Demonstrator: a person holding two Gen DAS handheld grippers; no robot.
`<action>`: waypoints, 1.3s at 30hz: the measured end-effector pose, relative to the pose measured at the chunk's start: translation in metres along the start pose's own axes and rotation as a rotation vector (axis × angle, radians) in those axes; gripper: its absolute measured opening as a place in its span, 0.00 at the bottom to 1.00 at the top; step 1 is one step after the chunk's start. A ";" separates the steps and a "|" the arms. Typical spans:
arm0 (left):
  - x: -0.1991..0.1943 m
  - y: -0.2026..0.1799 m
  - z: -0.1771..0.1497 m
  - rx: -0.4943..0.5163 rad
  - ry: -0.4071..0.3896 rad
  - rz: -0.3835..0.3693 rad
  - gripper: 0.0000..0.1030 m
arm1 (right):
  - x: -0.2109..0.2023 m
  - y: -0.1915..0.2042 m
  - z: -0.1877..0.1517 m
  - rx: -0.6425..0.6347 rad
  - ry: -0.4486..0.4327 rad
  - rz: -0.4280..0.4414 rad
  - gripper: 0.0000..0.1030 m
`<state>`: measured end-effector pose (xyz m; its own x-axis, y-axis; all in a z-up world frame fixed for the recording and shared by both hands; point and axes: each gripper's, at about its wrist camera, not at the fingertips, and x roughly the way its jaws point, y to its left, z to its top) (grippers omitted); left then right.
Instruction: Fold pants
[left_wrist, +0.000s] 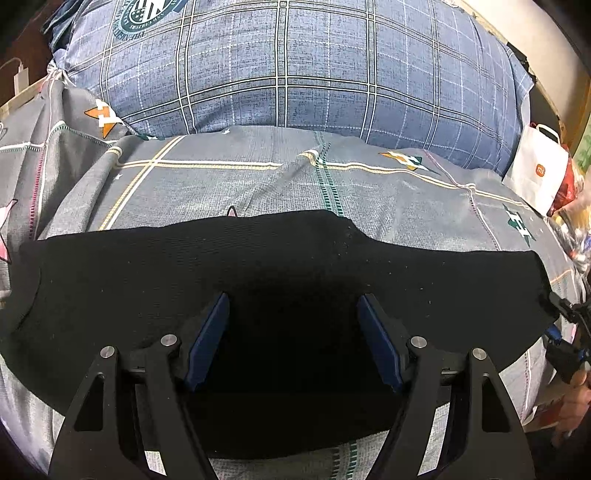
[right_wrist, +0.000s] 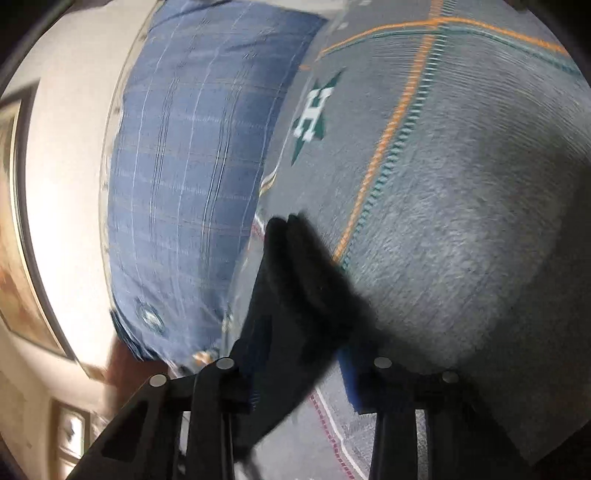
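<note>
Open grey bedsheet (left_wrist: 229, 184) beyond pants (left_wrist: 147, 280); pillow (left_wrist: 295, 66) blocking far side.

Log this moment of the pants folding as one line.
black knit pants: flat on grey patterned bedsheet | left gripper: open above pants | right gripper: shut on pants edge

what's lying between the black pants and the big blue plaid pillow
Only bare grey patterned bedsheet separates the black pants from the blue plaid pillow; the left wrist view shows it.
</note>
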<state>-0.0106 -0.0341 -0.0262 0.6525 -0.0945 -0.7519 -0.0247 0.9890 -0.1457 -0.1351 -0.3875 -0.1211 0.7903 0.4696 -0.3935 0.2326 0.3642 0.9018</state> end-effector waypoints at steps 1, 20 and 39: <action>0.000 0.000 0.000 0.000 0.000 0.000 0.70 | 0.000 0.000 -0.002 -0.009 -0.003 -0.013 0.24; -0.030 0.051 0.026 -0.191 -0.059 -0.063 0.70 | -0.003 0.072 -0.042 -0.449 -0.183 -0.210 0.08; -0.022 0.126 0.021 -0.411 -0.005 0.073 0.70 | 0.139 0.177 -0.186 -0.805 0.144 0.058 0.08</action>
<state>-0.0120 0.0949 -0.0140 0.6416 -0.0244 -0.7666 -0.3708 0.8651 -0.3378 -0.0891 -0.1078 -0.0492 0.6951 0.5844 -0.4188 -0.3280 0.7761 0.5385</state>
